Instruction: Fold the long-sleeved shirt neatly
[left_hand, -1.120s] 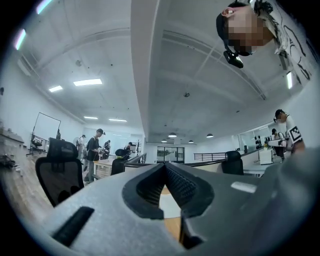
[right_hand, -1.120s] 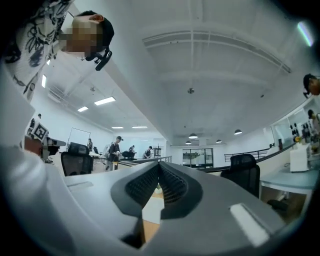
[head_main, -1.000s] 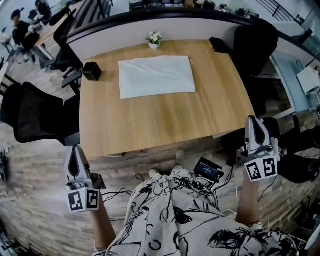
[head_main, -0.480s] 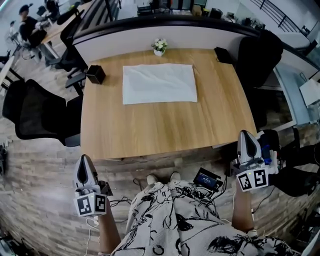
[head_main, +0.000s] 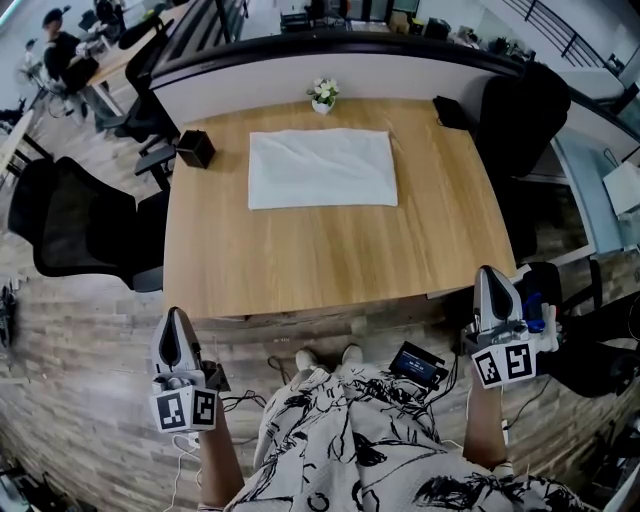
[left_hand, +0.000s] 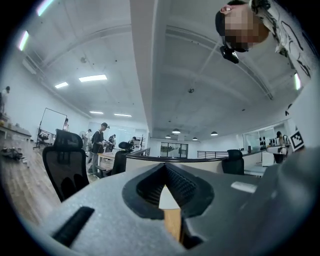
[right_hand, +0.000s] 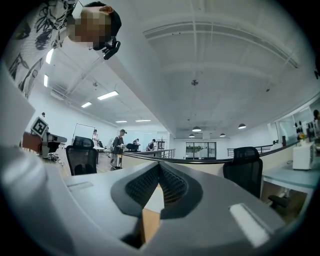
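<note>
The long-sleeved shirt (head_main: 322, 168) lies folded into a flat white rectangle on the far half of the wooden table (head_main: 330, 255), its long edges running parallel to the table's far edge. Nothing touches it. Just beyond it, at the far edge, stands a small pot of white flowers (head_main: 322, 94); a black box (head_main: 194, 149) sits at the far left corner and a dark flat object (head_main: 449, 111) at the far right corner, both well apart from the shirt. The near half of the table is bare wood.

Both grippers hang off the table, on the near side of its front edge, one at each side of the person's patterned garment (head_main: 370, 440). The left gripper (head_main: 177, 322) has its jaws pressed together with nothing between them, and its own view shows the ribbed pads (left_hand: 177, 186) meeting at the tip. The right gripper (head_main: 492, 282) is likewise closed and empty, pads (right_hand: 170, 184) meeting. Black office chairs stand at the table's left (head_main: 70, 225) and far right (head_main: 520, 115), and a small dark device (head_main: 417, 363) lies on the plank floor near the person's feet
</note>
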